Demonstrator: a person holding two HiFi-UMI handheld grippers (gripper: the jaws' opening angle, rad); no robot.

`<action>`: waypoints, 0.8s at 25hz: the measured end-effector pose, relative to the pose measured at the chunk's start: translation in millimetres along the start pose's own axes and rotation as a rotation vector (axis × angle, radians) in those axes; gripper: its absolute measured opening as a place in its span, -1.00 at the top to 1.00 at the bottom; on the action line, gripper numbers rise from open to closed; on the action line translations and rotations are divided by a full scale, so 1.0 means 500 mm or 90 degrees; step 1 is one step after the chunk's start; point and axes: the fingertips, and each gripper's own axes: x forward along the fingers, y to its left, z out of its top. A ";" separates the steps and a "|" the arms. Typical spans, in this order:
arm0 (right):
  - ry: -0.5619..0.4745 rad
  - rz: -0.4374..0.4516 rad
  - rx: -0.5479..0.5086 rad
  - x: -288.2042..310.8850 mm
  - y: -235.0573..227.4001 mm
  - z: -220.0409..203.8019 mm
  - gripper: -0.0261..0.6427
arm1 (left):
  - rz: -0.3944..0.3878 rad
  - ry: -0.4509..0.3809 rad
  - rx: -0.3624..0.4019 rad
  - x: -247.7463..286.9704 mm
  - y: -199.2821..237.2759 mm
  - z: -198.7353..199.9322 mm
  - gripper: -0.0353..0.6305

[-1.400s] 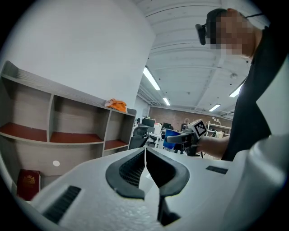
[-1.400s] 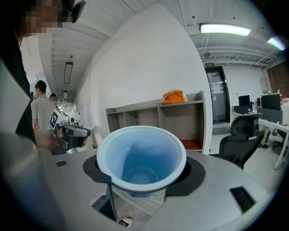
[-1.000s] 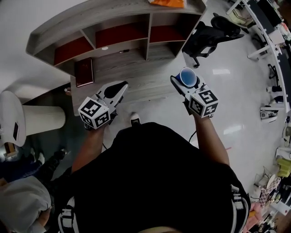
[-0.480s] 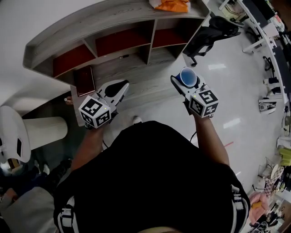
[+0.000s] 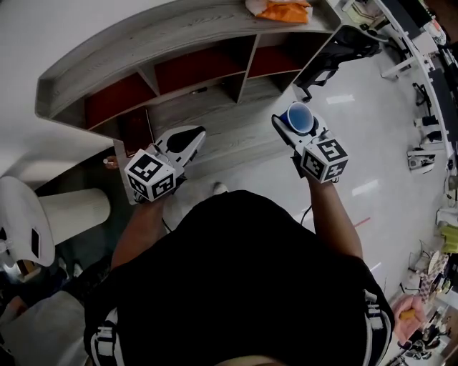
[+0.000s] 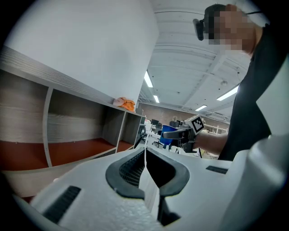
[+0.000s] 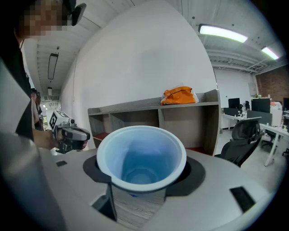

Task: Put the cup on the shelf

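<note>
Right gripper: clamped on the cup, with one jaw on each side of its wall below the rim.
Cup: blue and empty, carried upright with its mouth up, so its long axis is vertical. It is held in the air, not resting on anything.
Left gripper: jaws together with nothing between them, held level beside the right gripper and well apart from it.
Shelf: a grey wooden unit with red-floored compartments against the white wall, and an orange bag on its top board.
Direction: the shelf lies ahead of the cup. In the head view it is above and slightly left; in the right gripper view it stands straight behind the rim.
Gap: the cup and shelf are well apart, with open floor between them.
Nearer hand: the right gripper, which holds the cup, faces the right-hand end of the unit, beside the office chair. The left gripper faces the middle.
Next move, as a judgement: carry the cup forward, keep it upright, and choose a flat board before the jaws let go.
</note>
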 end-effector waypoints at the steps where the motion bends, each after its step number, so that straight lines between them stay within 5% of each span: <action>1: 0.001 -0.001 0.000 0.005 0.001 0.001 0.03 | -0.002 0.001 0.000 -0.001 0.004 0.000 0.82; 20: 0.005 -0.007 -0.008 0.034 0.011 0.010 0.03 | -0.007 0.010 -0.006 -0.024 0.027 -0.026 0.82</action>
